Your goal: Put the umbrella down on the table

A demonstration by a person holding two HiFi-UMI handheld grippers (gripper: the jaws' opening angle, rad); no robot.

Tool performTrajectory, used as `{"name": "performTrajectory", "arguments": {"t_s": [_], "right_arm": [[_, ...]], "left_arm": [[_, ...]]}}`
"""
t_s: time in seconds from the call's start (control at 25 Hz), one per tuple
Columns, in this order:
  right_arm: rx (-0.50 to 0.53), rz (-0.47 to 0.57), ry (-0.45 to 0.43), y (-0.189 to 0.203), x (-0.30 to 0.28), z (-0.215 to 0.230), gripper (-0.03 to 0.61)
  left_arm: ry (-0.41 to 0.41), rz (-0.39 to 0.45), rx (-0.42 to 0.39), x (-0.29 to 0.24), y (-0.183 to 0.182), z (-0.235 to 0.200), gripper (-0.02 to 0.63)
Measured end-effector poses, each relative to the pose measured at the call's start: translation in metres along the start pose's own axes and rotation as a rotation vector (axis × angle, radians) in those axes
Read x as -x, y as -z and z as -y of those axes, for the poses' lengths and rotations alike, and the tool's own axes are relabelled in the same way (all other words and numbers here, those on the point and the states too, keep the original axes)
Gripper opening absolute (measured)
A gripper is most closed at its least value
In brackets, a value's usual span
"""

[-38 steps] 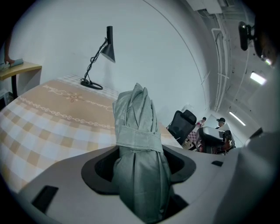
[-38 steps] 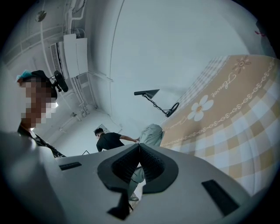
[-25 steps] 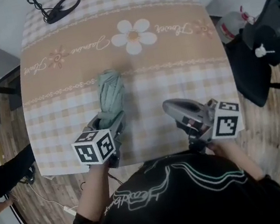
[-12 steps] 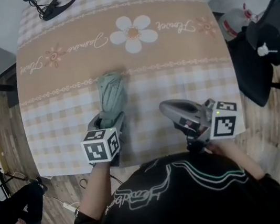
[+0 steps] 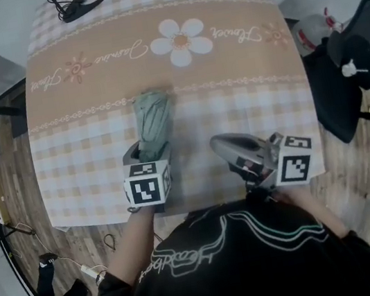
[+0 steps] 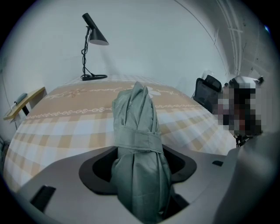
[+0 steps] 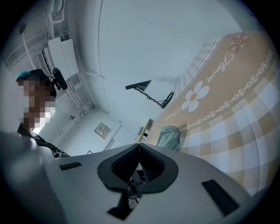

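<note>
Head view: on the checked table (image 5: 235, 114) we have the folded umbrella (image 5: 154, 117) lying flat, so release cannot drop it; our left gripper (image 5: 151, 154), jaws just opening, seemingly presses its near end; our right gripper (image 5: 221, 143) waits closed, empty

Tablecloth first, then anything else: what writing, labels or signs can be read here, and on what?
"Flower" (probably): cursive word on the tablecloth, right of the daisy print.
Other cursive words on the tablecloth, left of the daisy: too blurred to read.
Cursive print on the person's black shirt: unreadable.
Marker cubes: black-and-white square patterns, no words.
</note>
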State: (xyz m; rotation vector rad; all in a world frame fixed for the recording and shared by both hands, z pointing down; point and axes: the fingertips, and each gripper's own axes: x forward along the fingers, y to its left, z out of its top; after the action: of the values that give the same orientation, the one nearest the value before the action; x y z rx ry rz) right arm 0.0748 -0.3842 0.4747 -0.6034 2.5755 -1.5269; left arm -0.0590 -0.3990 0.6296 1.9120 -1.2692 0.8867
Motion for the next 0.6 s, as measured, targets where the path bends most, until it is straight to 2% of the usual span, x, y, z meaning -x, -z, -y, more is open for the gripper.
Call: {"name": "performTrajectory", "arguments": {"t_s": [0.2, 0.28, 0.44, 0.6], "right_arm": [[0.004, 0.001, -0.006, 0.007, 0.0, -0.007, 0.012], [0.006, 0.005, -0.013, 0.01, 0.0, -0.011, 0.012], [0.014, 0.013, -0.018, 0.015, 0.003, -0.021, 0.012], [0.032, 0.023, -0.02, 0.021, 0.007, -0.032, 0.012]], "left_arm": [[-0.037, -0.013, -0.032, -0.002, 0.003, 0.0, 0.281], [0.003, 0.003, -0.021, -0.001, 0.001, 0.004, 0.301], [0.097, 0.056, 0.056, 0.01, -0.004, 0.004, 0.33], [0.144, 0.104, 0.065, 0.033, -0.009, 0.003, 0.331]]}}
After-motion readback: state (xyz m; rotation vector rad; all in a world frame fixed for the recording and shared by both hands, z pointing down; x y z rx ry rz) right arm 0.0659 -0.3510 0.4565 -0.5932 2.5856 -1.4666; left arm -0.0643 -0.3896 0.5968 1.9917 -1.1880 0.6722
